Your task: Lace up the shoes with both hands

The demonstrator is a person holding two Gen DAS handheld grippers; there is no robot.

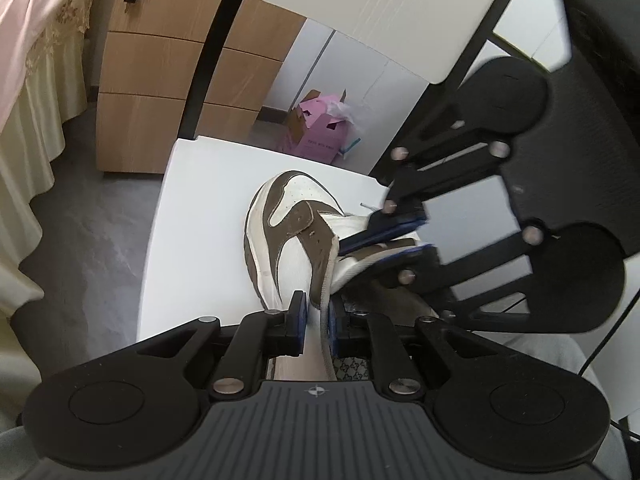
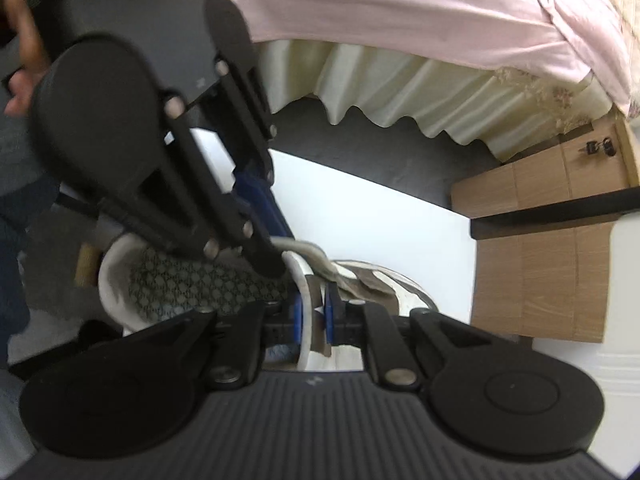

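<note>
Two grippers are seen working on a single shoe (image 1: 288,232), brown and white, which lies on a white surface (image 1: 200,208) with its toe pointing to the far side. In the left wrist view, the left gripper (image 1: 316,320) is at the near end of the shoe, its fingers pressed almost together and pinching a grey lace (image 1: 326,276) along the brown eyelet flap. The right gripper (image 1: 384,246) is reached in from the right, its blue-padded fingers nearly closed on the upper of the shoe beside the tongue; whether lace is also caught there cannot be told. A wooden drawer cabinet (image 1: 160,92) and a pink box (image 1: 320,132) are seen on the far side.

In the right wrist view, the right gripper (image 2: 316,316) is pointed steeply down, its fingers drawn close and pinching the white rim of the shoe (image 2: 360,280) with a brown strip. The left gripper (image 2: 264,216) is seen above it, the lace (image 2: 312,252) trailing from its tip over the collar. A bed with a pink cover (image 2: 400,20) is seen beyond.

The step in hand appears to be holding the shoe steady while the lace is gripped for threading. For the next move, the lace end would probably have to be guided to an eyelet while the flap is held still.
</note>
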